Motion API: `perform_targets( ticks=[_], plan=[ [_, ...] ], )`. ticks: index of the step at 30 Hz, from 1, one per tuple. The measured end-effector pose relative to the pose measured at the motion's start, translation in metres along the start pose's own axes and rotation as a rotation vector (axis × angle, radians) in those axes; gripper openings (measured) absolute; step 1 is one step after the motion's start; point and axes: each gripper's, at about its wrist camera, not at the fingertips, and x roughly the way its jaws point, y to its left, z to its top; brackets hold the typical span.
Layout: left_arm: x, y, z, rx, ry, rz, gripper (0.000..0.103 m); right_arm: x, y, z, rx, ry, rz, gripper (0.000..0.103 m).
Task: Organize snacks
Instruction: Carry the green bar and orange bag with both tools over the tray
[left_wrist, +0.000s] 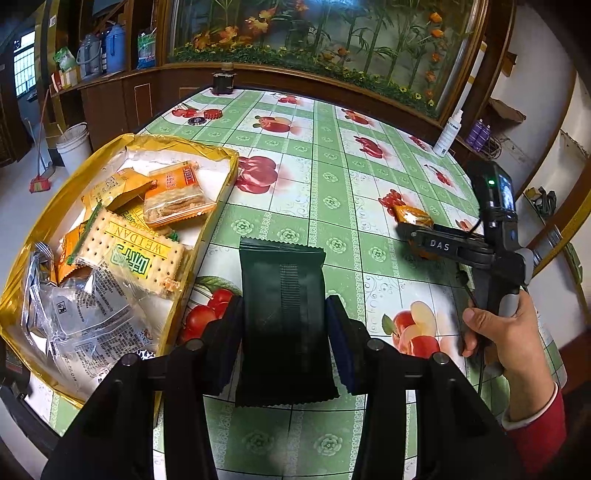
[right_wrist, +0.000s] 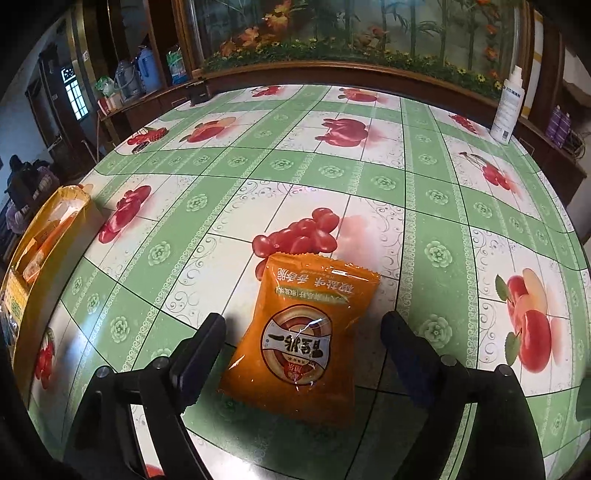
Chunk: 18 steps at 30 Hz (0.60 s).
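My left gripper (left_wrist: 283, 325) is shut on a dark green snack packet (left_wrist: 282, 317), its pads pressing both sides, held above the table. To its left lies a yellow box (left_wrist: 225, 184) holding several snack packs, with a cracker pack (left_wrist: 129, 254) on top. My right gripper (right_wrist: 303, 354) stands open around an orange snack packet (right_wrist: 303, 336) lying flat on the tablecloth; the pads are clear of its sides. The left wrist view shows the right gripper (left_wrist: 424, 236) at the far right over that orange packet (left_wrist: 412, 216), with a hand (left_wrist: 506, 332) on its handle.
The table (right_wrist: 384, 184) wears a green and white fruit-print cloth. A white spray bottle (right_wrist: 508, 107) stands at the back right edge. A dark cup (left_wrist: 222, 82) and bottle caps (left_wrist: 207, 116) sit at the far left. The yellow box (right_wrist: 48, 229) shows at the left edge in the right wrist view.
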Motion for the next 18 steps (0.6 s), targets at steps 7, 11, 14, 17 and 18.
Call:
perform_targets(
  ticks=[7,11,14,17,18],
  plan=[
    [-0.006,0.005,0.002,-0.018,-0.018,0.019,0.042,-0.02,0.001,-0.007,0.035,-0.039,0.101,0.019],
    [-0.012,0.01,0.003,-0.025,-0.036,0.032,0.042,-0.029,0.016,-0.012,0.017,-0.059,0.15,0.013],
    [-0.016,0.015,0.003,-0.03,-0.047,0.044,0.042,-0.033,0.025,-0.013,0.024,-0.071,0.197,0.013],
    [-0.021,0.02,0.004,-0.029,-0.063,0.067,0.042,-0.044,0.033,-0.011,0.028,-0.099,0.233,0.013],
    [-0.023,0.022,0.005,-0.031,-0.068,0.071,0.042,-0.049,0.038,-0.008,0.023,-0.112,0.245,0.013]
  ],
)
